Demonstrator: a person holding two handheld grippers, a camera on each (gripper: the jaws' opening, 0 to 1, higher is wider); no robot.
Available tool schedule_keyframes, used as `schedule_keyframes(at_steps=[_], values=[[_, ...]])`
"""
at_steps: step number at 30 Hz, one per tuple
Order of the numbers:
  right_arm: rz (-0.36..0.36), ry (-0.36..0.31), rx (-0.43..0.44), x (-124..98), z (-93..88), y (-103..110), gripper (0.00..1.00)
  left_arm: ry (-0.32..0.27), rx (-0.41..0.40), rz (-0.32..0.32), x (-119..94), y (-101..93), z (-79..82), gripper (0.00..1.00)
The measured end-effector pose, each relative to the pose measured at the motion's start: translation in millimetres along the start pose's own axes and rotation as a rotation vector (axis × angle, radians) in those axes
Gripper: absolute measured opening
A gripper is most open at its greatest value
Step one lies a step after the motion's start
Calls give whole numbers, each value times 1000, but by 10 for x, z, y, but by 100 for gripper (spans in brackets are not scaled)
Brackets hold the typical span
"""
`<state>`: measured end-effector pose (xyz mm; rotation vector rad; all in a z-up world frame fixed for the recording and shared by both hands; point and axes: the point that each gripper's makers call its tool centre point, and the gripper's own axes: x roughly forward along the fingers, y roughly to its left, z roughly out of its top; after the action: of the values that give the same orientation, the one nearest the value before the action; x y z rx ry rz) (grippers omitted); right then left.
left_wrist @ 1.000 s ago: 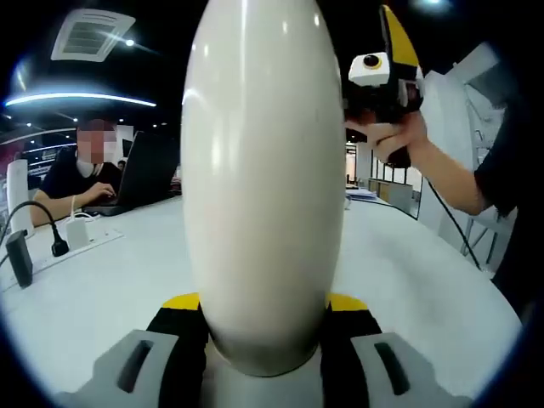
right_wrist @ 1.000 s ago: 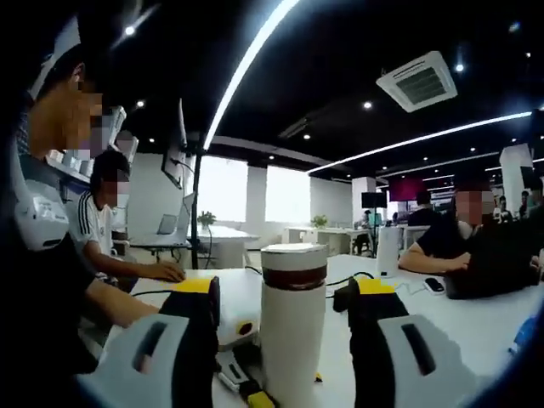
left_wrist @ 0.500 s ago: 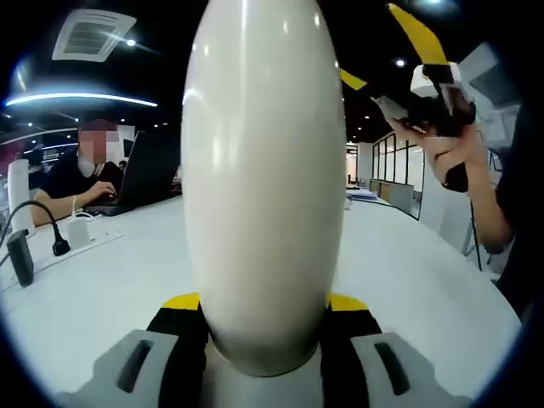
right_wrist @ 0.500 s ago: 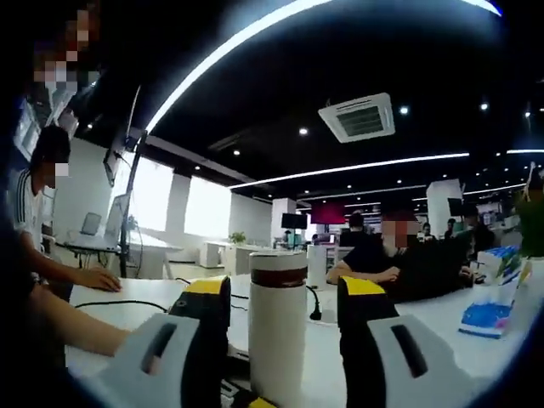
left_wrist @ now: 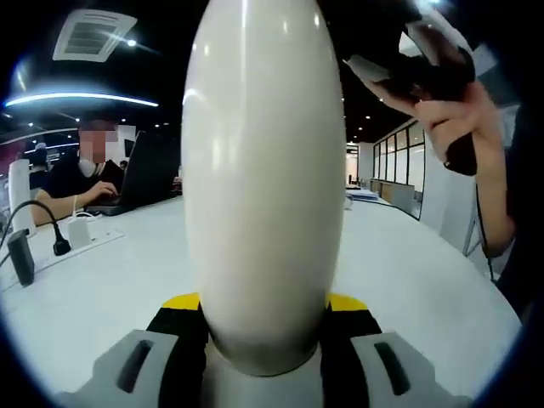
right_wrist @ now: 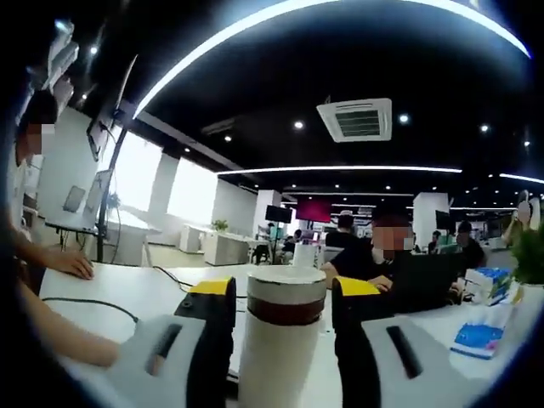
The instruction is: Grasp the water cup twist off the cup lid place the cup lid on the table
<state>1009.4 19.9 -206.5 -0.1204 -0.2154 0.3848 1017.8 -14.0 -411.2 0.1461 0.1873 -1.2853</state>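
Right gripper (right_wrist: 276, 293) now closer around the cup lid (right_wrist: 285, 297), jaws open either side of it, water cup (left_wrist: 263, 187) upright on the white table (left_wrist: 110, 280), clamped between left gripper (left_wrist: 263, 310) jaws

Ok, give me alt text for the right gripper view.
A tall white cylindrical water cup with a dark red band under its white lid stands between the open right claw, on a white table in an office.

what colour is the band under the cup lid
Dark reddish-brown band, clearest in the right gripper view.
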Motion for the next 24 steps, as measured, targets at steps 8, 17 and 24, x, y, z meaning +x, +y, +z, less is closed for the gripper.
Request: schedule_keyframes(at_steps=[8, 17, 24], values=[[53, 27, -17, 61, -33, -32, 43, 0, 1, -3, 1, 9, 4, 54], [247, 0, 46, 85, -42, -25, 43, 0, 1, -2, -1, 13, 6, 54], [448, -8, 109, 86, -47, -28, 43, 0, 1, -3, 1, 12, 7, 54]])
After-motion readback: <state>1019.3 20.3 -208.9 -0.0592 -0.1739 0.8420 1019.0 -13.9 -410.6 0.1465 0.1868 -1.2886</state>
